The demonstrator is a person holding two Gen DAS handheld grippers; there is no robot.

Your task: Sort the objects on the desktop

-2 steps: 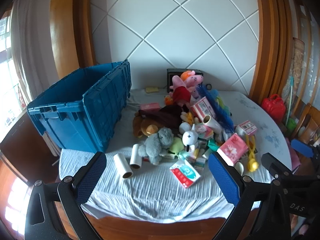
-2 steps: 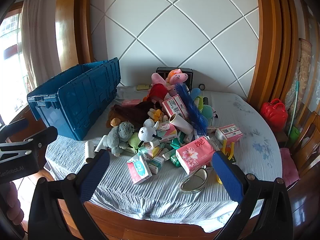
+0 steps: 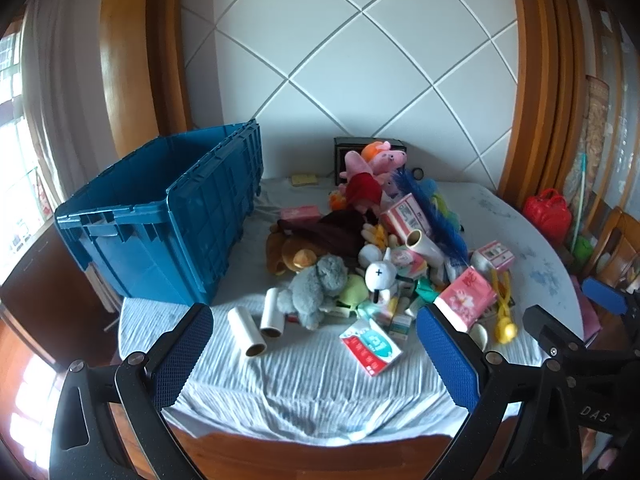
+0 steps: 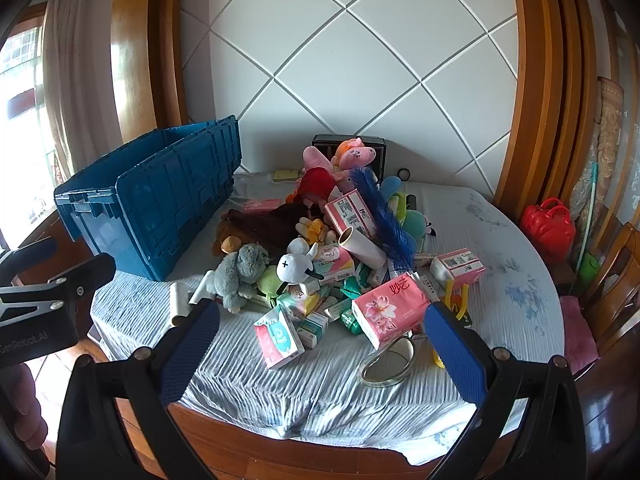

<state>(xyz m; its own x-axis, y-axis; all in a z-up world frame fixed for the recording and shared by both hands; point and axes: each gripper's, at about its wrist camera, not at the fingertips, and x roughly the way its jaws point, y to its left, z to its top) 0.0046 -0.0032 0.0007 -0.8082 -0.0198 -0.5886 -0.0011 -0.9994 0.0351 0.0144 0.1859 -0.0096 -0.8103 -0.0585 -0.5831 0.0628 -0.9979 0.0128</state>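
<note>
— Hardly anything has moved since the picture a moment earlier: both views frame the heap the same way, and no item in it has shifted.

— So what do the tools hold?

— Nothing. The left tool (image 3: pixel 314 354) hangs above the near edge of the tabletop (image 3: pixel 304 392) with its blue pads spread wide and only cloth between them. The right tool (image 4: pixel 322 354) is just as wide apart and just as empty.

— And the things to sort?

— Piled in the middle of the tabletop: a grey plush (image 3: pixel 316 290), a white plush (image 3: pixel 380 274), a pink pig plush (image 3: pixel 376 164), a pink tissue pack (image 4: pixel 390 306), a red-and-white packet (image 3: pixel 370 346) near the front, and two paper rolls (image 3: pixel 258 326) lying side by side just left of the grey plush. The blue crate (image 3: pixel 160 216) stands open at the left, well clear of the heap. Its inside is hidden from both views.

— What does that mean for the job?

— With no change between the pictures, no grasp is under way. The heap lies mixed, so sorting work plainly remains; how much may already sit in the crate cannot be told.
</note>
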